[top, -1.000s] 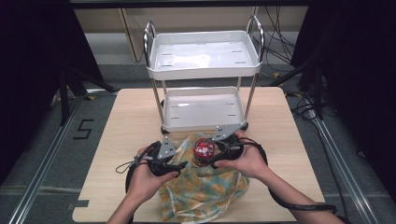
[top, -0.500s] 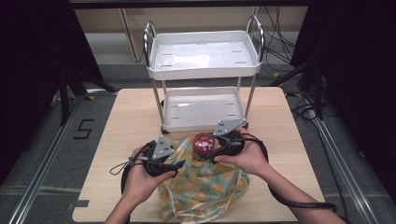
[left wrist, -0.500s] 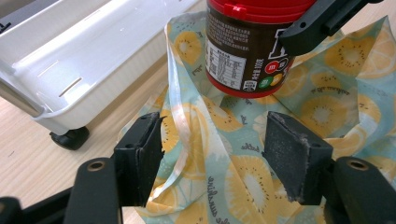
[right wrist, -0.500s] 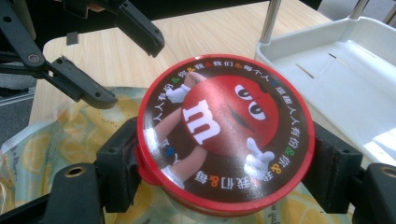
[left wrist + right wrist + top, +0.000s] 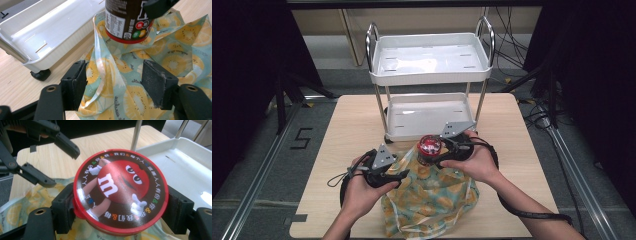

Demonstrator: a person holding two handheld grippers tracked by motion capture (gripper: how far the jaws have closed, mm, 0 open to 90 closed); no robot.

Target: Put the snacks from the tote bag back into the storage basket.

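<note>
Red-lidded candy jar [image 5: 430, 148] (upright) raised above the lemon-print bag [image 5: 432, 197].

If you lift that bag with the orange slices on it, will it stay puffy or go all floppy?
Probably floppy: the bag lies crumpled in loose folds on the table, and its thin handle strip droops between the left gripper's open fingers. It looks light and a bit slippery, since the film is shiny, so it may slide in a pinch.

Left gripper [image 5: 398, 176] seemingly slightly lower, farther from jar [image 5: 430, 149].
</note>
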